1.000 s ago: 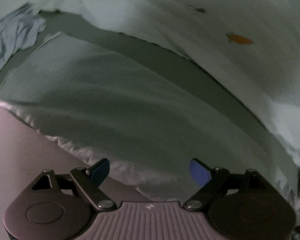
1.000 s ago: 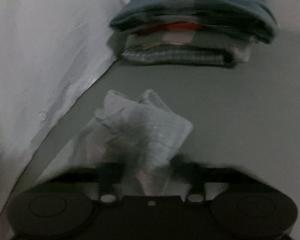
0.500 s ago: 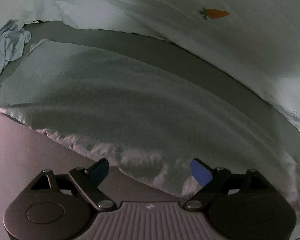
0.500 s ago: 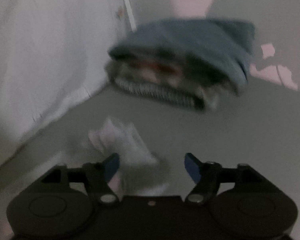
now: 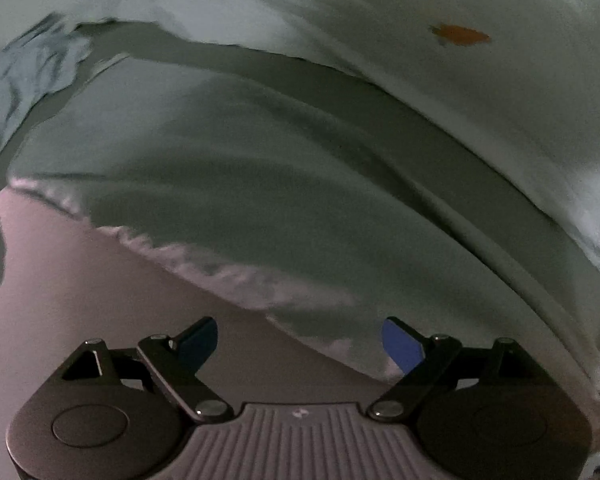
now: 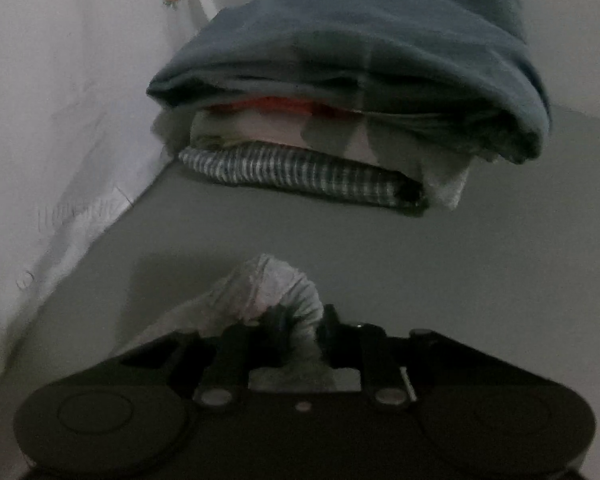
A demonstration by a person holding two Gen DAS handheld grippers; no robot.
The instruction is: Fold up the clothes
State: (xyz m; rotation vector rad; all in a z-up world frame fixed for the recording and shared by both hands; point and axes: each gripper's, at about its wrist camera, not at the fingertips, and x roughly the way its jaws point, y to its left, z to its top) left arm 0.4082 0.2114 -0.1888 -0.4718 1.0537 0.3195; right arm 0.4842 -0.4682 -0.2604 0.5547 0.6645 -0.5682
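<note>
Grey-green cloth lies spread flat ahead of the left gripper — a half-folded garment whose long axis runs from far left to near right across that tool's line, its pale hem passing just beyond and between the wide-open blue pads, which touch nothing. Off to the far left of it sits a crumpled light-blue piece, and beyond it a white sheet with a carrot print rises like a wall. Moving right, the right gripper has just closed its jaws and now pinches a bunched wad of pale grey fabric, which bulges forward out of the jaws and trails back to the left toward the garment. Straight ahead of this tool, well apart from the wad, stands a stack of folded clothes — a dark blue piece on top, orange and white between, a striped one at the bottom — all on the grey bed surface. My guess is the left tool is nearer the hem and would take it next, since the right one is already occupied.
</note>
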